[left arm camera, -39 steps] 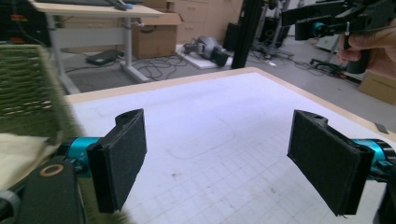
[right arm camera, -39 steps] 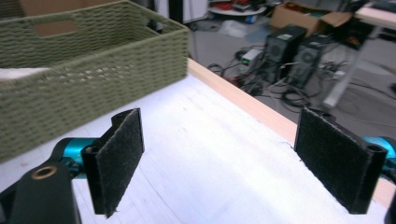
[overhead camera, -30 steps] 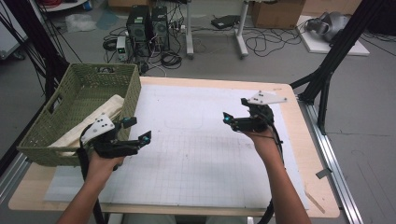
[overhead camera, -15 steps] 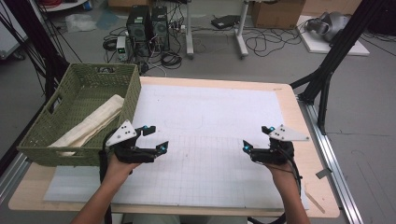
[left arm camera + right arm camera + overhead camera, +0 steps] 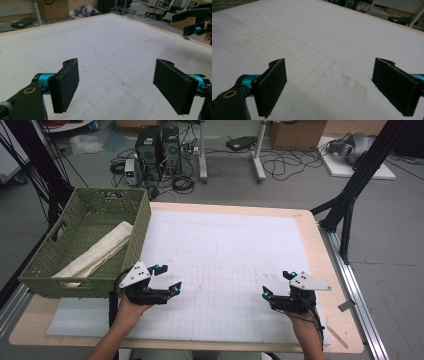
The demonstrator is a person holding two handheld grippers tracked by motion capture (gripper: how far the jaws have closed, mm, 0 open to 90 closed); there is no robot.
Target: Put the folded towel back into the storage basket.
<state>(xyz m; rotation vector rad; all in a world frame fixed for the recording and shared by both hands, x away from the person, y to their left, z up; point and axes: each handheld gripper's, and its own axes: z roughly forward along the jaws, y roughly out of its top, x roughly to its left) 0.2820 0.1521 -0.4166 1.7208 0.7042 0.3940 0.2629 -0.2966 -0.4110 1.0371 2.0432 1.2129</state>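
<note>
Both grippers drawn nearer, left gripper (image 5: 167,278) beside basket (image 5: 47,270), jaws apart.

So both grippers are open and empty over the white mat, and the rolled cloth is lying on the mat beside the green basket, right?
Not quite. The rolled cloth lies inside the green basket, as the high view shows. The rest holds: left gripper and right gripper are open and empty over the white mat.
</note>
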